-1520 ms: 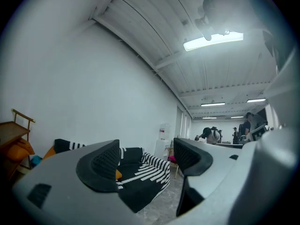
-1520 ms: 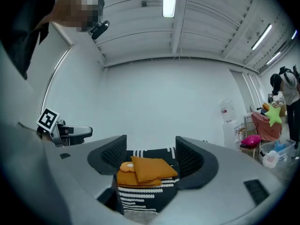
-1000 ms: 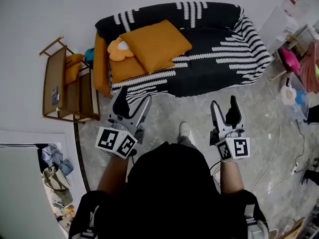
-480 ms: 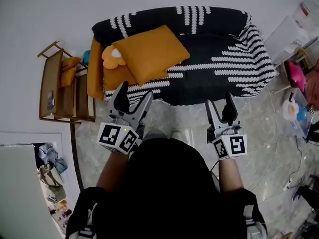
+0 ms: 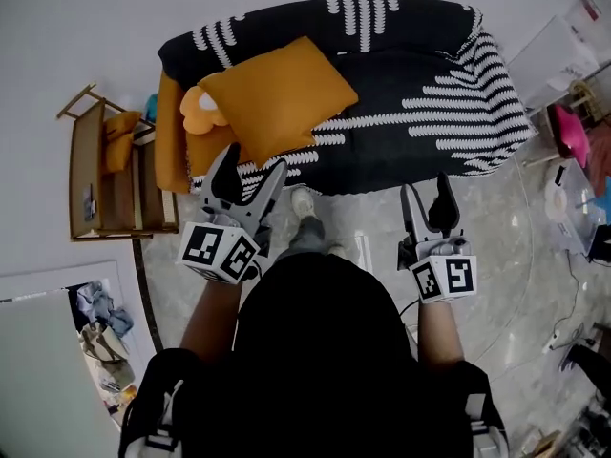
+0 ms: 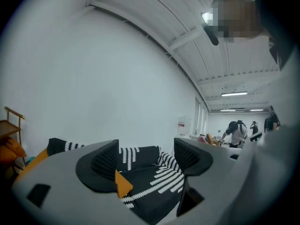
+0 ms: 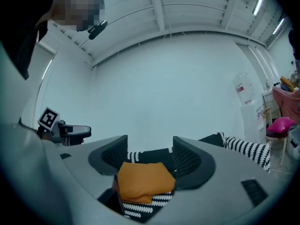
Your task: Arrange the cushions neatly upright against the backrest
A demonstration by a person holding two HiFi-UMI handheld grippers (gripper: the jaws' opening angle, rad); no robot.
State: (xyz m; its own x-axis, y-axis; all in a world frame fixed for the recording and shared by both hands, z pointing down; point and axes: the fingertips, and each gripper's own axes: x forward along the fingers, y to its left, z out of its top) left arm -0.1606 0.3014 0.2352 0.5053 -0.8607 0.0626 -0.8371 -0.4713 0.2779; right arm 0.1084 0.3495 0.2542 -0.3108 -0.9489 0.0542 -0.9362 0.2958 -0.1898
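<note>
A black sofa with white zigzag stripes [image 5: 420, 74] stands against the white wall. Orange cushions are piled at its left end: a large one [image 5: 277, 93] lies flat on top, another [image 5: 212, 146] shows under it, and one [image 5: 170, 146] leans over the left arm. A small flower-shaped cushion [image 5: 199, 111] sits beside them. My left gripper [image 5: 246, 175] hangs open in front of the pile, apart from it. My right gripper [image 5: 427, 197] is open before the sofa's front edge, holding nothing. In the right gripper view the top orange cushion [image 7: 144, 179] shows between the jaws, farther off.
A wooden side rack [image 5: 100, 175] with an orange cushion [image 5: 119, 136] on it stands left of the sofa. Cluttered furniture and a pink object [image 5: 571, 127] sit at the right. Cables [image 5: 563, 327] trail over the stone floor. People [image 6: 236, 132] stand far off in the room.
I have stepped closer to the sofa; both grippers now sit nearer its front edge. The left gripper is close to the cushion pile. Both stay empty.
</note>
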